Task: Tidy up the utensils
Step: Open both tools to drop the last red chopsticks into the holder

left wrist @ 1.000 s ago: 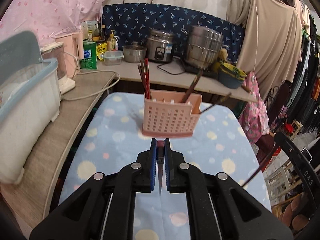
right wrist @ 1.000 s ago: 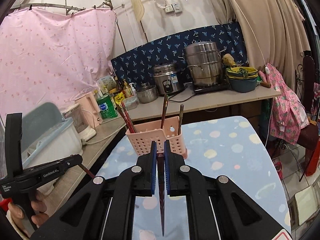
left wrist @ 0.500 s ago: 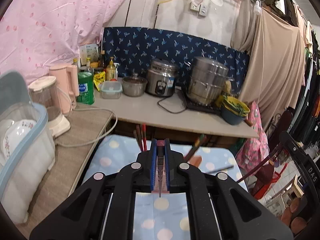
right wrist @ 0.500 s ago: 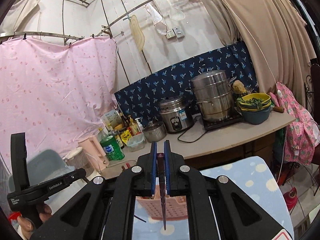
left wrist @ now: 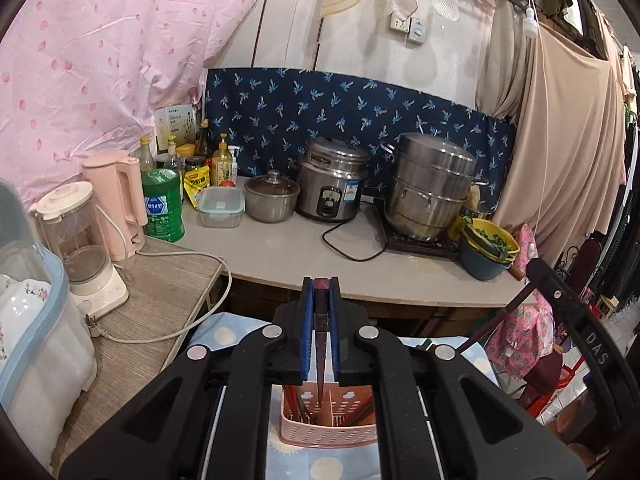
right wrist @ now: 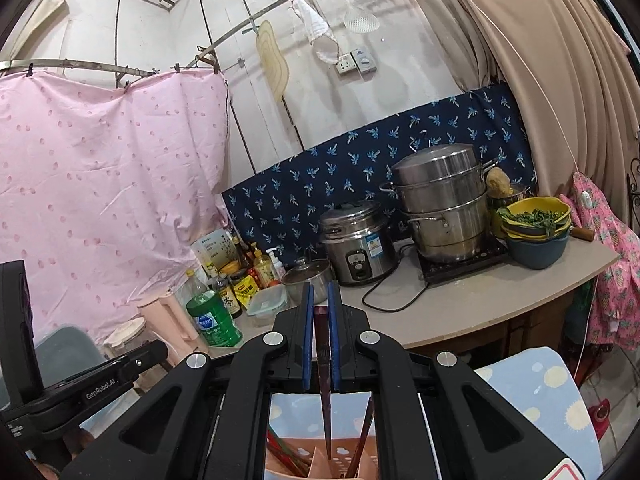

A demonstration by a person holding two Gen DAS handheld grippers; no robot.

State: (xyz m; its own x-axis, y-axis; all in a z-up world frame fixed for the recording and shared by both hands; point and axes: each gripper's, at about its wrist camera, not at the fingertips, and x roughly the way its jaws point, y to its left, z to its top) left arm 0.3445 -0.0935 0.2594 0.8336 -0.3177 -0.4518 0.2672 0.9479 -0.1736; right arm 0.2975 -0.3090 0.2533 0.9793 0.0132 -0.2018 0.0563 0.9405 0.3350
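Observation:
A pink slotted utensil basket (left wrist: 328, 432) stands on the blue dotted tablecloth (left wrist: 224, 336), right under both grippers. My left gripper (left wrist: 321, 282) is shut on a dark chopstick (left wrist: 320, 360) that hangs tip down over the basket's opening. My right gripper (right wrist: 319, 286) is shut on a dark red chopstick (right wrist: 325, 392), its tip just above the basket (right wrist: 320, 466). Several chopsticks lean inside the basket. The black gripper arms hide most of it.
Behind the table runs a counter (left wrist: 304, 248) with a rice cooker (left wrist: 332, 184), a steel steamer pot (left wrist: 430, 192), stacked bowls (left wrist: 486, 250), bottles, a pink kettle (left wrist: 116, 204) and a blender. A dish bin (left wrist: 36, 340) stands at the left. Clothes hang at the right.
Both grippers have risen and moved forward over the basket, each keeping its chopstick. The basket has gone from ahead of the fingers to below them.

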